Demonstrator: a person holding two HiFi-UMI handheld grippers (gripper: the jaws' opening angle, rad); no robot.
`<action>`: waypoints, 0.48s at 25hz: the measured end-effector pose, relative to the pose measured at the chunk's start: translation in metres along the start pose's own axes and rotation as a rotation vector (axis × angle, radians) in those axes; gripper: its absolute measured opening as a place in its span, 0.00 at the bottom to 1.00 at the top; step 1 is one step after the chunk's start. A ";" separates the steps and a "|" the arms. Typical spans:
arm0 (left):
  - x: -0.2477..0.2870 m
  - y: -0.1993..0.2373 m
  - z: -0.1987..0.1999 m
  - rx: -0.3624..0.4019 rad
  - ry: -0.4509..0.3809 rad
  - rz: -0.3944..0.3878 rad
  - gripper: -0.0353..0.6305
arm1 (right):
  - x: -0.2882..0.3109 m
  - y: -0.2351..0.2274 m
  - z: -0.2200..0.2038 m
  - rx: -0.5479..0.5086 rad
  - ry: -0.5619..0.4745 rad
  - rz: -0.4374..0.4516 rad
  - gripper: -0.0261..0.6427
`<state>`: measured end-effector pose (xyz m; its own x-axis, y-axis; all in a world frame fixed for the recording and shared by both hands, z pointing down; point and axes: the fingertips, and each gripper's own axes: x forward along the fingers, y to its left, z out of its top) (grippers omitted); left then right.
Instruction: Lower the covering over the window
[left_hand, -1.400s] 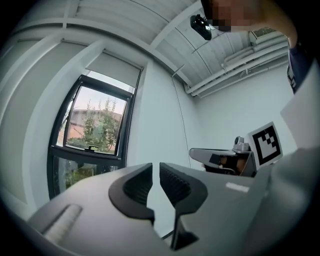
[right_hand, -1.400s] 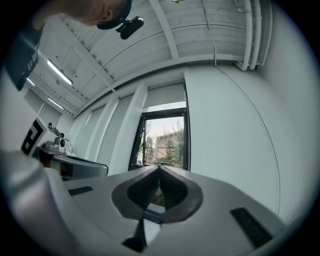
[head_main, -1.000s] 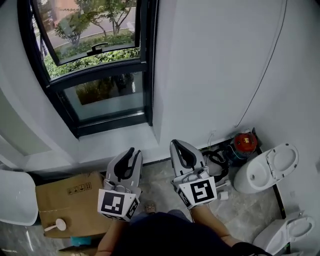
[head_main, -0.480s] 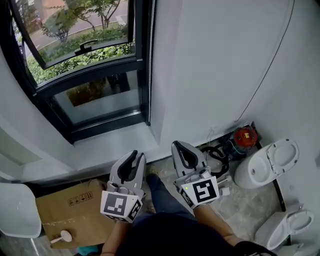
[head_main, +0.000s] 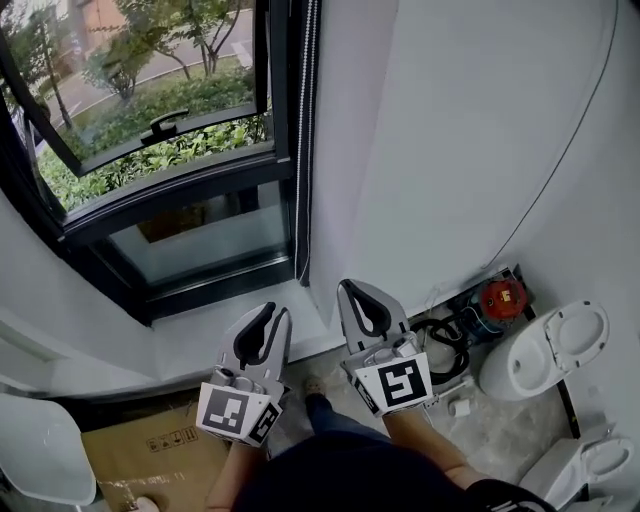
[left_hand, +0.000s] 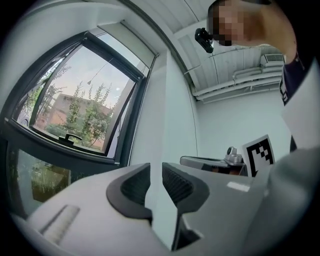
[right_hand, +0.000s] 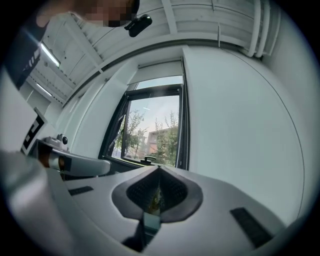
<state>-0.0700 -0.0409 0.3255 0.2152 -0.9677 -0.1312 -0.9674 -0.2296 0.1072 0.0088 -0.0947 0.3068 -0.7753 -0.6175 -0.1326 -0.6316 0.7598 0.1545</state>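
Left gripper (head_main: 272, 312): jaws a little apart, nothing between them. Right gripper (head_main: 352, 288): jaws together, empty. Both sit just below the window (head_main: 180, 190), nearer its sill than a second ago, since the person has stepped in. Judged: approach only, covering untouched. The covering (right_hand: 160, 71) shows as a pale band rolled up at the window's top, cut off in the head view. A thin cord (head_main: 303, 140) runs along the window's right frame and is hard to make out.

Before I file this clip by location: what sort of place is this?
Likely a bathroom still being fitted out: two toilets sit close together on the floor, a cardboard box lies near the window, and cable lies coiled beside the toilets.
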 end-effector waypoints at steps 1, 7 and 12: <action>0.013 0.008 0.003 0.002 -0.011 -0.004 0.15 | 0.012 -0.007 0.000 0.003 -0.006 -0.003 0.06; 0.084 0.047 0.008 0.032 -0.014 -0.016 0.15 | 0.080 -0.035 -0.001 -0.001 -0.036 0.017 0.06; 0.121 0.069 0.007 0.044 -0.022 -0.017 0.15 | 0.121 -0.039 -0.004 0.002 -0.051 0.061 0.06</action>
<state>-0.1117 -0.1727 0.3099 0.2292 -0.9610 -0.1547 -0.9686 -0.2409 0.0614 -0.0604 -0.1999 0.2882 -0.8111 -0.5589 -0.1723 -0.5830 0.7962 0.1619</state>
